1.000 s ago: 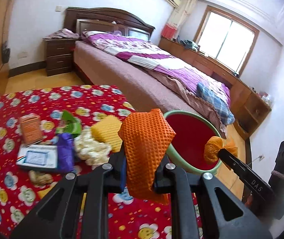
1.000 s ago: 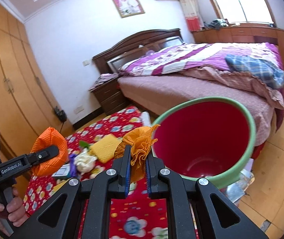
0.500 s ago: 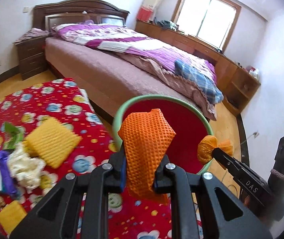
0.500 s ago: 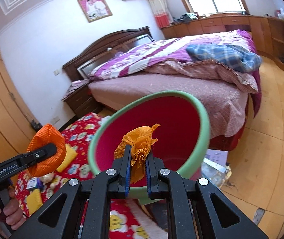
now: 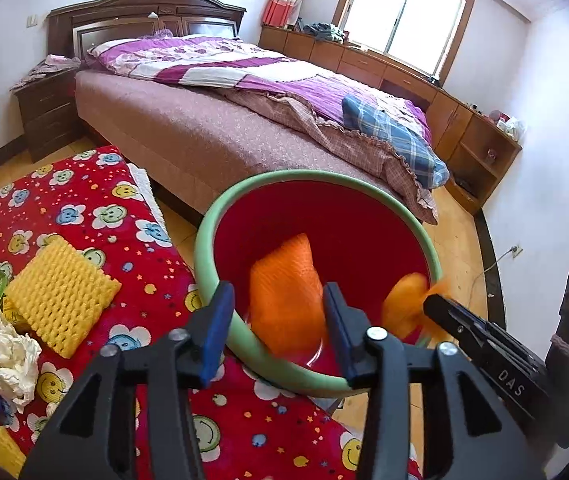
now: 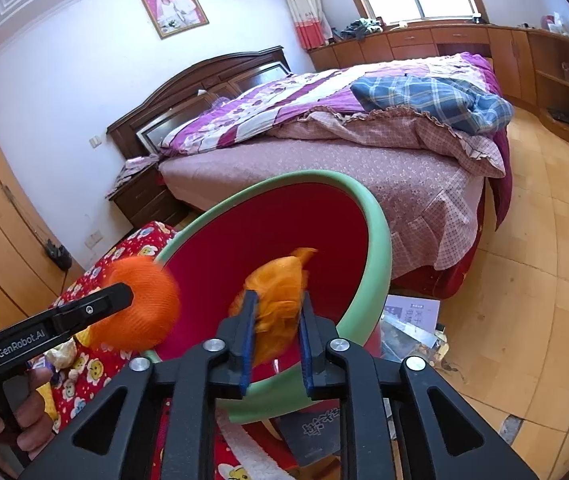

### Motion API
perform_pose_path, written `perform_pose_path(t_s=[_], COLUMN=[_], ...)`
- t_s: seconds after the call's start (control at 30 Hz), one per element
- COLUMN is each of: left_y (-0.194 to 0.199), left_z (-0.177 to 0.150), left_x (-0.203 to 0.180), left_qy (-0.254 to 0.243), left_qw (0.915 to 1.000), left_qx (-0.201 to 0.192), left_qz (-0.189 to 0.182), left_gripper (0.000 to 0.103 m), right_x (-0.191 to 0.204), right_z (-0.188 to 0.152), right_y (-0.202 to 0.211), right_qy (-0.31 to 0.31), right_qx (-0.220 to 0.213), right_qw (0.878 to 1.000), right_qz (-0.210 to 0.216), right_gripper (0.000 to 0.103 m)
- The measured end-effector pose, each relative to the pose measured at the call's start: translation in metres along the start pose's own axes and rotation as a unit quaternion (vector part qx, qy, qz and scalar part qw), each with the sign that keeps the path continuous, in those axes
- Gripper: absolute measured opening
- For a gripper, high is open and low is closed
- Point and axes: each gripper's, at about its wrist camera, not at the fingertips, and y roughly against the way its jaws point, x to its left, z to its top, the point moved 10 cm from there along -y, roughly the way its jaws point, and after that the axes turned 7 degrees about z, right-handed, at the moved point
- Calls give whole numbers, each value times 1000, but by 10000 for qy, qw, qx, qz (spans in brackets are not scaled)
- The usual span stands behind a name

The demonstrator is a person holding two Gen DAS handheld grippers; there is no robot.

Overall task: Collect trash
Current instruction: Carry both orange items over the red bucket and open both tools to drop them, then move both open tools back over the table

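Two views. Left wrist first: the left gripper (image 5: 274,320) has its blue-padded jaws opening, and the orange mesh pad (image 5: 286,300), blurred, sits between them clear of both pads, over the red bin (image 5: 204,256) with its smooth green rim. That bin stands off the red flowered cloth's (image 5: 96,216) right edge, bare wood floor beyond. A yellow waffle sponge (image 5: 58,298) and crumpled white tissue (image 5: 4,354) lie near the cloth's left edge.

Right wrist: the right gripper (image 6: 274,332) is opening too; a crinkled orange wrapper (image 6: 278,300) fills the gap above the bin's mouth, whether still pinched I cannot tell.
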Motion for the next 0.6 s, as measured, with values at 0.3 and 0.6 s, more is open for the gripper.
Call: perform_pose_path(t_s=[0.3,0.6], left_y=[18,56], left_z=[-3,-13], left_x=[9,36], left_qy=[160,537], left_qw=[9999,9981], left_qx=[-30,-177], left_qz=[38,229], left_gripper=[48,48], right_x=[6,31], right_z=[0,-4], right_y=[9,29], right_qy=[-28,45], right_qx=[-57,-128], right_qw=[10000,9998], right_qz=[64,163], right_gripper=[42,56])
